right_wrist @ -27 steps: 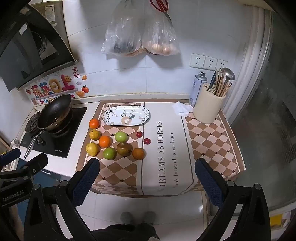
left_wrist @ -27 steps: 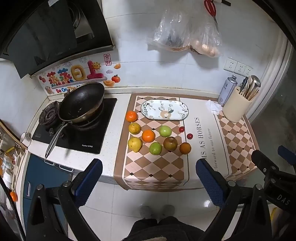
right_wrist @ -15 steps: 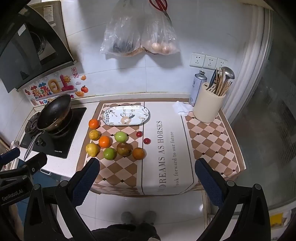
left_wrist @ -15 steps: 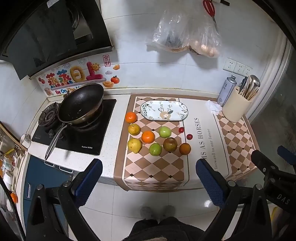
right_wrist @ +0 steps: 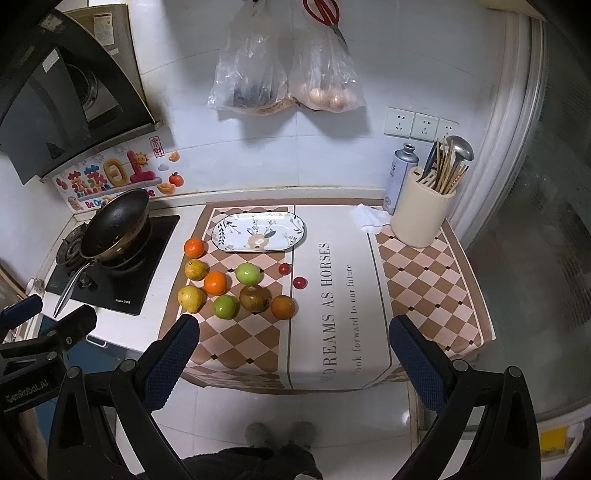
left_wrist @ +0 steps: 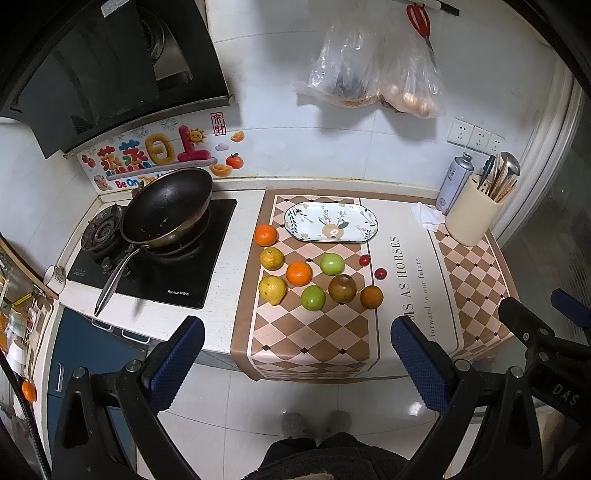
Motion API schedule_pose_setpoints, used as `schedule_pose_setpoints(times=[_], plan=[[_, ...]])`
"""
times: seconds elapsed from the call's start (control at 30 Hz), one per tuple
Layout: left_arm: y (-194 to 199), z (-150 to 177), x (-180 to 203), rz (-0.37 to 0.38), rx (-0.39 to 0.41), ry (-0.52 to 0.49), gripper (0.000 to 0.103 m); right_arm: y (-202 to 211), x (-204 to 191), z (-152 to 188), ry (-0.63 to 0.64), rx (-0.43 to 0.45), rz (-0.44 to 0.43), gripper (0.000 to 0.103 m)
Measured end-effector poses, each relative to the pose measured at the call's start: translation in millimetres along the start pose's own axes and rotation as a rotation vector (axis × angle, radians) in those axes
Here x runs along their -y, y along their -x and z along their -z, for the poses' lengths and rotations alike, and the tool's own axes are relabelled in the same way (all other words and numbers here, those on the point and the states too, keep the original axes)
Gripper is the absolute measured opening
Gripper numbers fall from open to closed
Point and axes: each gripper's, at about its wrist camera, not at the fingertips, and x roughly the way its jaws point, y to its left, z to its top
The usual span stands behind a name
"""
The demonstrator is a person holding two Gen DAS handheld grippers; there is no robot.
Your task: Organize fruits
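almost nothing has moved since the earlier frames: both views drift a hair, fruit and plate sit where they were.

left gripper [left_wrist: 297, 354] is released, jaws spread wide, nothing between the blue pads, hanging in front of the counter edge above the floor tiles. right gripper [right_wrist: 293, 350] is the same: jaws wide apart, holding nothing, also short of the counter. each gripper shows at the edge of the other's view.

past the fingers, the checkered mat [left_wrist: 306, 332] lies on the counter and hangs over its front edge. the fruits sit loose on the mat, left of the printed text panel:
- front row, left to right: yellow lemon [left_wrist: 272, 290], green apple [left_wrist: 313, 298], brownish apple [left_wrist: 342, 288], dark orange [left_wrist: 371, 297]
- middle: yellow-green citrus [left_wrist: 272, 258], orange [left_wrist: 299, 273], second green apple [left_wrist: 332, 263]
- back left: tangerine [left_wrist: 265, 235], just beside the plate's left end
- two cherry tomatoes [left_wrist: 364, 260] right of the group, apart from each other

none of the fruit is on the oval plate [left_wrist: 331, 227], which lies at the back of the mat behind the group.

further out: black wok [left_wrist: 166, 206] on the stove [left_wrist: 184, 273], left of the mat. cream utensil holder [left_wrist: 472, 218] on the mat's back right corner, spray can [left_wrist: 453, 182] just beside it, crumpled tissue [left_wrist: 426, 218] near both. two plastic bags [right_wrist: 284, 70] hang on the wall tiles, red scissors [right_wrist: 323, 11] above them. person's slippers show on the floor at the bottom of both views.
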Motion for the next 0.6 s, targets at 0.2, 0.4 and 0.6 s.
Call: schedule_pose_setpoints(times=[0.2, 0.4, 0.6], plan=[[0.3, 0.9, 0.0, -0.001, 0.001, -0.002, 0.103, 0.7, 1.0, 1.9, -0.006, -0.005, -0.007, 0.103], [2.4, 2.1, 0.1, 0.005, 0.006, -0.001, 0.103, 3.9, 1.8, 3.0, -0.012, -0.003, -0.008, 0.103], [6.5, 3.3, 1.0, 0.011, 0.003, 0.0, 0.103, 5.2, 2.2, 5.5, -0.016, -0.007, -0.006, 0.103]])
